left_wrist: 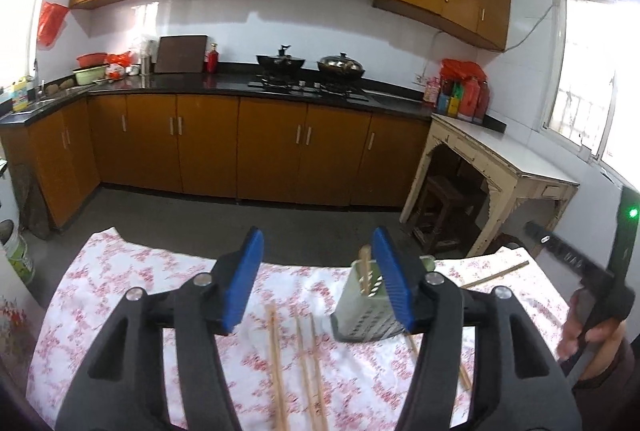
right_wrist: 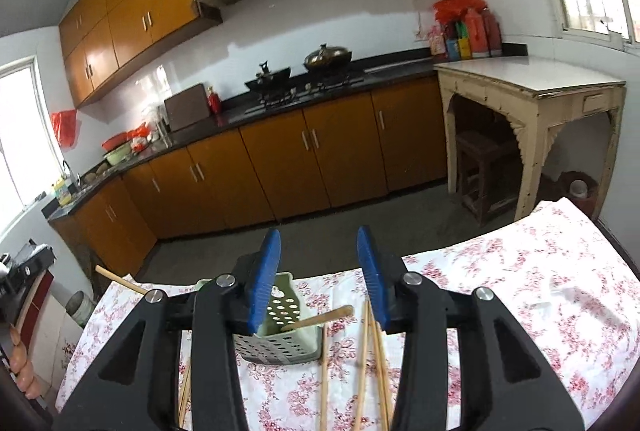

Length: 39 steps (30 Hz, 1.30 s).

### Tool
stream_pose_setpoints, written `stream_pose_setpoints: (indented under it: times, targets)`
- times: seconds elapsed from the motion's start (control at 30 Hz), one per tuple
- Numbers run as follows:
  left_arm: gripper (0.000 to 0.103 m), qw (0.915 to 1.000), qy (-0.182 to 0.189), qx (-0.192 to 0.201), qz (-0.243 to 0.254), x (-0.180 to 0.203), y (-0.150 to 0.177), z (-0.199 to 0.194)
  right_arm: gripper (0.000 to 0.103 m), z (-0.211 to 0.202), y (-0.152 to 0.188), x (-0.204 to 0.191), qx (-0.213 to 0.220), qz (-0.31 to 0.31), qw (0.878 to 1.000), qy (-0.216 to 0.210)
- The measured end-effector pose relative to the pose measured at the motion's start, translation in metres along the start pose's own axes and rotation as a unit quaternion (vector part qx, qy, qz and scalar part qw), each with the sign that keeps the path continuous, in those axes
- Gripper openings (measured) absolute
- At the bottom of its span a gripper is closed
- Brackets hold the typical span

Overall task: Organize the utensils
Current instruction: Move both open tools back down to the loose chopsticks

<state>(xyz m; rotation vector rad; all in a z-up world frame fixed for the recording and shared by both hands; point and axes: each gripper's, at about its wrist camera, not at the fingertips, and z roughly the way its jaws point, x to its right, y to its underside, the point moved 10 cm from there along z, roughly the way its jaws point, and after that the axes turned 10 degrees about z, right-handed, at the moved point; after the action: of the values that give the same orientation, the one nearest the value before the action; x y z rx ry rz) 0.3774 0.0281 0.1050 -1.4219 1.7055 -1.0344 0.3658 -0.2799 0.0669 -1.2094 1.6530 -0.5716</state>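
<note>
A small green holder (right_wrist: 280, 327) with holes in its sides lies tipped on the flowered cloth (right_wrist: 520, 271), near the far edge of the table. One wooden chopstick (right_wrist: 320, 317) already pokes out of its mouth. More chopsticks (left_wrist: 308, 363) lie flat on the cloth just beside the holder, waiting to go in. Another stick (left_wrist: 496, 274) lies farther off, near the cloth's corner. The left gripper (left_wrist: 320, 283) hangs above the cloth with its blue jaws apart and nothing in them. The right gripper (right_wrist: 320, 279) is also spread and empty, so either is probably free to pick up the next stick.
</note>
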Motion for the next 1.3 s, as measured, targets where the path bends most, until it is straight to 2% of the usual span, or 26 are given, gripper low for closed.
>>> stream_pose_setpoints:
  times: [0.17,0.3,0.4,0.47,0.53,0.57,0.7,0.87,1.03,1.1,1.23,1.3]
  targets:
    - [0.061,0.9997,-0.023,0.000,-0.002,-0.019,0.039,-0.021,0.042,-0.033,0.003,0.026,0.022,0.008,1.000,0.008]
    - [0.062,0.9983,-0.055,-0.016,0.007,-0.036,0.084,-0.023,0.043,-0.049,0.030,0.070,0.017,0.013,0.999,0.048]
    - [0.065,0.9963,-0.072,-0.047,-0.001,-0.047,0.128,-0.010,0.043,-0.033,0.071,0.105,-0.032,0.022,0.996,0.082]
    - [0.066,0.9948,-0.070,-0.074,-0.008,-0.050,0.158,0.004,0.043,-0.020,0.103,0.124,-0.067,0.025,0.992,0.102]
    - [0.072,0.9919,-0.077,-0.100,-0.015,-0.052,0.185,0.016,0.039,-0.004,0.141,0.134,-0.112,0.031,0.988,0.099]
    - [0.077,0.9903,-0.079,-0.112,-0.019,-0.052,0.197,0.021,0.033,0.000,0.155,0.135,-0.128,0.031,0.987,0.095]
    - [0.088,0.9868,-0.073,-0.142,-0.024,-0.045,0.226,0.030,0.025,0.015,0.207,0.128,-0.191,0.013,0.979,0.072]
    - [0.094,0.9868,-0.058,-0.151,-0.013,-0.034,0.241,0.032,0.025,0.021,0.240,0.120,-0.219,-0.031,0.972,0.076]
    - [0.093,0.9867,-0.024,-0.159,-0.019,-0.024,0.249,0.037,0.013,0.023,0.245,0.118,-0.210,-0.062,0.971,0.093]
    - [0.083,0.9865,-0.013,-0.163,-0.012,-0.018,0.251,0.038,0.013,0.022,0.243,0.121,-0.209,-0.061,0.972,0.091]
    - [0.072,0.9846,0.002,-0.175,0.009,-0.004,0.258,0.042,0.013,0.028,0.240,0.122,-0.205,-0.069,0.971,0.097]
    - [0.063,0.9832,0.004,-0.182,0.013,-0.001,0.261,0.045,0.008,0.030,0.238,0.119,-0.201,-0.081,0.970,0.107]
